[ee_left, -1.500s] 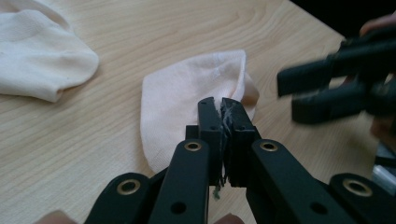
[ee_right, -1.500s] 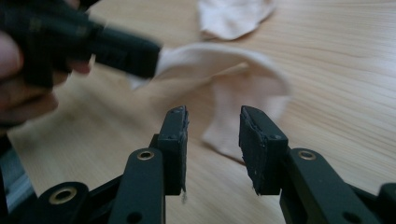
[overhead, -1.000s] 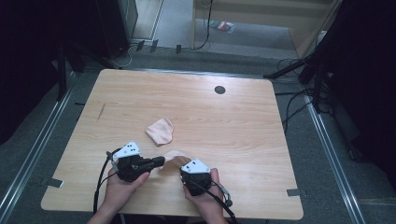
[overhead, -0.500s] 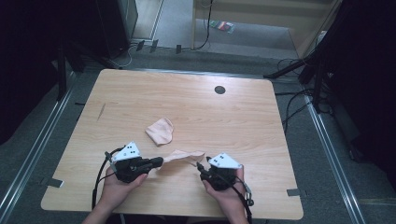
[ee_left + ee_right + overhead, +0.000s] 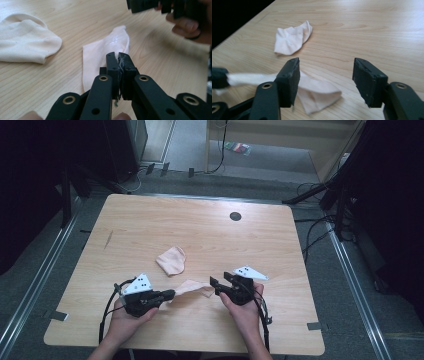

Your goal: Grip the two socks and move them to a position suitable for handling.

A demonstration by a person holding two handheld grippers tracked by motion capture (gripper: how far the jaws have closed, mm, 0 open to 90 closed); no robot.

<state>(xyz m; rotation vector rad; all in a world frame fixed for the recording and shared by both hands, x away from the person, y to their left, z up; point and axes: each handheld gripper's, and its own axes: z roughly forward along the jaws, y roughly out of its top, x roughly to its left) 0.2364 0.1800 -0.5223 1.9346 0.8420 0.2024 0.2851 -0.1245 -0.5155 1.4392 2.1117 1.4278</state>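
Note:
A pale peach sock [image 5: 192, 287] lies stretched out flat near the table's front edge. My left gripper [image 5: 170, 294] is shut on its left end, and in the left gripper view the jaws pinch the sock's fabric [image 5: 105, 50]. My right gripper [image 5: 216, 285] stands open at the sock's right end, its jaws wide apart just above the sock's free end [image 5: 319, 93]. A second peach sock [image 5: 171, 260] lies bunched up in the middle of the table, apart from both grippers; this second sock [image 5: 292, 37] also shows in the right gripper view.
The wooden table [image 5: 280, 250] has a dark round hole [image 5: 235, 216] near its far edge. Black cables trail from both grippers over the front edge. Dark stands and floor cables [image 5: 320, 195] surround the table.
My right gripper has moved to the right, away from the left one, and the sock has been drawn out between them. The right gripper's jaws now stand open.

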